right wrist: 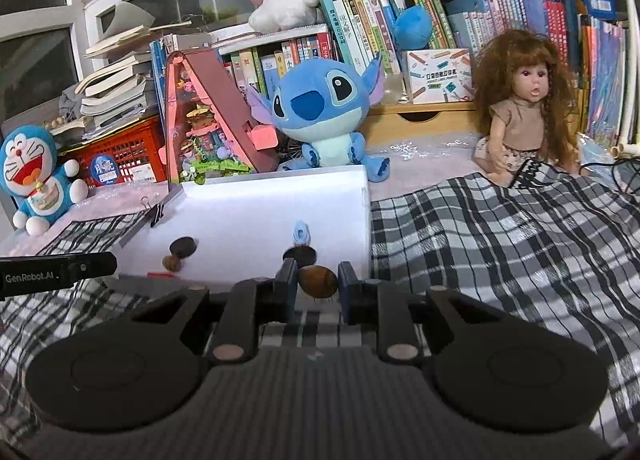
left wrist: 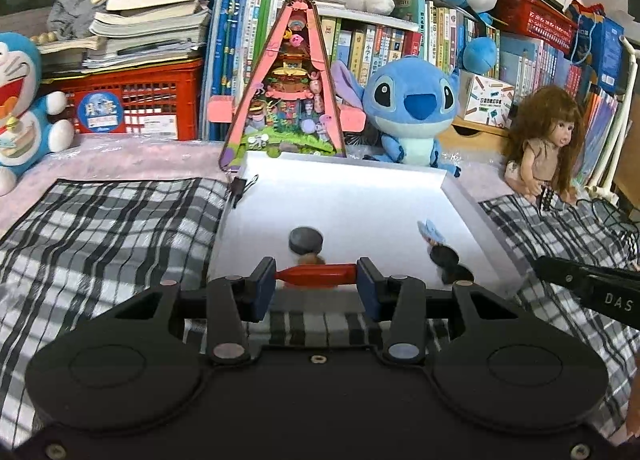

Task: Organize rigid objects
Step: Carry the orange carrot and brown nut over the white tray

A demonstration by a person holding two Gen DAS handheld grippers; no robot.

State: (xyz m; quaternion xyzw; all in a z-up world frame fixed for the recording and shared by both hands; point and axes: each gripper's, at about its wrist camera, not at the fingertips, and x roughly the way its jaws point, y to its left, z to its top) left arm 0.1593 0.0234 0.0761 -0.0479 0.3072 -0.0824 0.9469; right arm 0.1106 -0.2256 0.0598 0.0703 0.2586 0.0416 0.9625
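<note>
Holding one small thing in each claw, we are poised at the near edge of the white tray [left wrist: 400, 188], which sits on the plaid cloth [left wrist: 112, 228] covering the desk. Our left claw [left wrist: 316, 275] is pinching a red cylinder [left wrist: 316, 274] by its two ends, so the piece's long axis runs left to right, straight across the gap between the blue pads. Our right claw [right wrist: 318, 280] is pressed nearly together on a brown rounded piece [right wrist: 318, 280], which looks like a nut or a stone; we cannot tell which.

Both held things hang just over the tray's near rim, with the tray floor directly ahead and below. Already lying inside are a dark disc [left wrist: 306, 240] toward the left, a small brown piece [left wrist: 310, 259] just near of it, a little blue item [left wrist: 430, 230] toward the right, and another dark disc [left wrist: 444, 256] near that one.

What the coming move turns on, as we judge it, is that the open floor lies farther in than either claw. The red cylinder points broadside at the dark disc and the small brown piece just beyond it, so setting it down straight ahead risks knocking them; the bare middle stretch between the two clusters looks the safer spot. The left claw is nearer that gap, the right claw nearer the right cluster.
</note>
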